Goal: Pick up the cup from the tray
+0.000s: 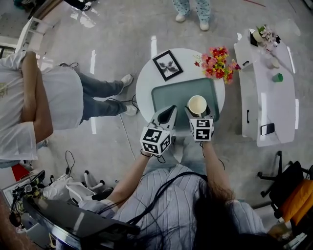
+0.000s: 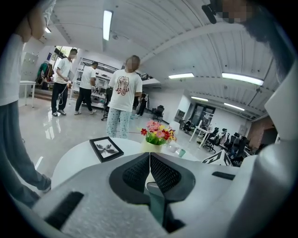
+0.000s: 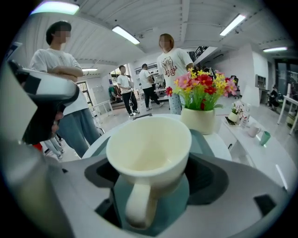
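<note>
A cream cup (image 1: 197, 104) with its handle toward me stands on the teal tray (image 1: 168, 93) on the round white table (image 1: 143, 90). My right gripper (image 1: 199, 113) is open around it. In the right gripper view the cup (image 3: 149, 148) fills the space between the jaws, and strips of tray (image 3: 179, 195) show between its body and the dark pads (image 3: 212, 179). My left gripper (image 1: 171, 108) hovers over the tray's left part, beside the cup. Its jaws (image 2: 149, 155) are shut, tips together, with nothing between them.
A black picture frame (image 1: 167, 65) and a vase of flowers (image 1: 217, 62) stand on the table beyond the tray. A white counter (image 1: 269, 97) with small items is at the right. One person (image 1: 39, 107) stands at the left and another (image 1: 193, 12) beyond the table.
</note>
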Tool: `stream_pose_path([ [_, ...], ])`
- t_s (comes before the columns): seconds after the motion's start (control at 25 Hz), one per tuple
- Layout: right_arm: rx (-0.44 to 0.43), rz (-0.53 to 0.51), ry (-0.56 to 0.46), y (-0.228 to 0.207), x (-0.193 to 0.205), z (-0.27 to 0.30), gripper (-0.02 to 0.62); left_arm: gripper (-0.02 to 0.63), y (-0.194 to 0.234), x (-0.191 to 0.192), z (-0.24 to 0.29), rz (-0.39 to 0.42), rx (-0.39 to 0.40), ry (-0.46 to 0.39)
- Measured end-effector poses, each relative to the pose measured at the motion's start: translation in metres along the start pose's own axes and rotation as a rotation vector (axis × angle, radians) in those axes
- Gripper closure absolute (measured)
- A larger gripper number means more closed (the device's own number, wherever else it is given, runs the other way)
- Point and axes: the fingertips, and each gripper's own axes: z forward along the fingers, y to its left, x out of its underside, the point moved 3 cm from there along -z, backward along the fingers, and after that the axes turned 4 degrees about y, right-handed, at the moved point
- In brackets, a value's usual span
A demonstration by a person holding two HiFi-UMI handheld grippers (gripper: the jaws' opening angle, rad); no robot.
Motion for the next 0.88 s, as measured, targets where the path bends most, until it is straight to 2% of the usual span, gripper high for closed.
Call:
stream_pose_path([
  [0.44,-0.008,0.092,-0.084,0.022,-0.036,-0.049,0.192,0.591,-0.006,-0.013,-0.022,0.036,0.056,-0.048],
  [0.88,0.024,0.173,-0.159,0.065,-0.065,-0.098,0.193,0.591,0.000,-0.028,-0.067,0.155,0.084,-0.078],
])
